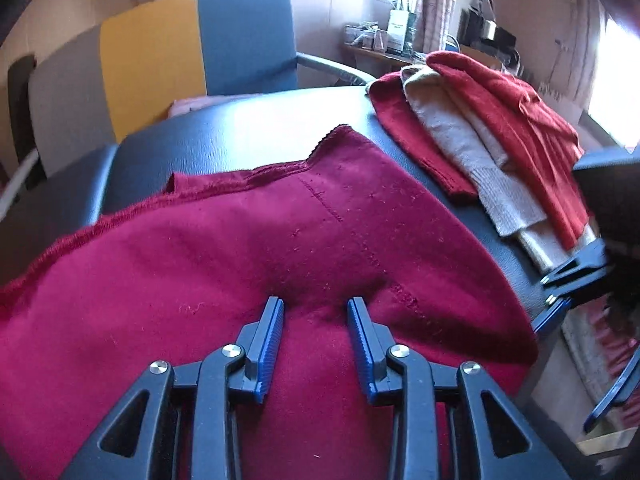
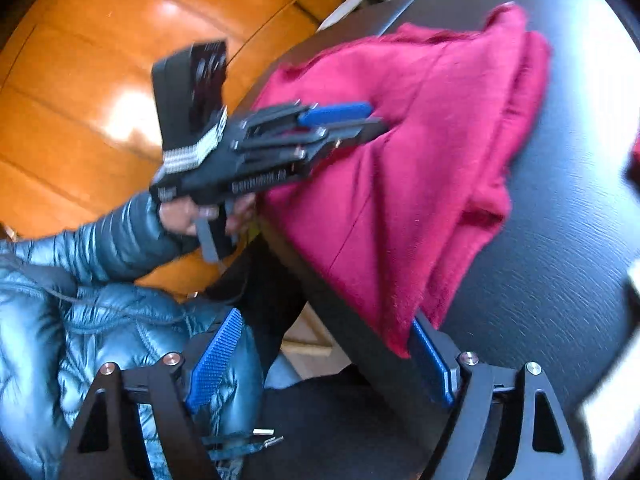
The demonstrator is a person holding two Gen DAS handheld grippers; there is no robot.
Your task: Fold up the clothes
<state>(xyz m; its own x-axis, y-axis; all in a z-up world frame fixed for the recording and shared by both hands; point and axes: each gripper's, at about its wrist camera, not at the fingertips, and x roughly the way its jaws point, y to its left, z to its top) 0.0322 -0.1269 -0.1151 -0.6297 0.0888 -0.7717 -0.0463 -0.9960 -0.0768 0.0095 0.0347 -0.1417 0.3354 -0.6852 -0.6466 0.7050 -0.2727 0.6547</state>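
Crimson garment (image 1: 224, 248) on black table (image 1: 248, 128). At two o'clock, red (image 1: 516, 120) and beige (image 1: 460, 148) knits. Blue-and-yellow chair (image 1: 200, 40) at eleven. Blue ribbed pads (image 1: 272, 344); glossy orange floor (image 2: 92, 92); teal quilted sleeve (image 2: 120, 236).

Crimson garment (image 1: 240, 248) cut off at left and bottom edges of left wrist view; near part hidden under left gripper (image 1: 316, 320) frame. Whether pads pinch cloth bump between them — cannot tell. Shelf clutter (image 1: 380, 36) behind table too small, blurred. Right gripper (image 1: 576, 280) at right edge mostly out of frame. In right wrist view left gripper body motion-blurred, lettering unreadable; right pad (image 2: 430, 360) partly hidden under garment hem — contact unclear. Window washed out.
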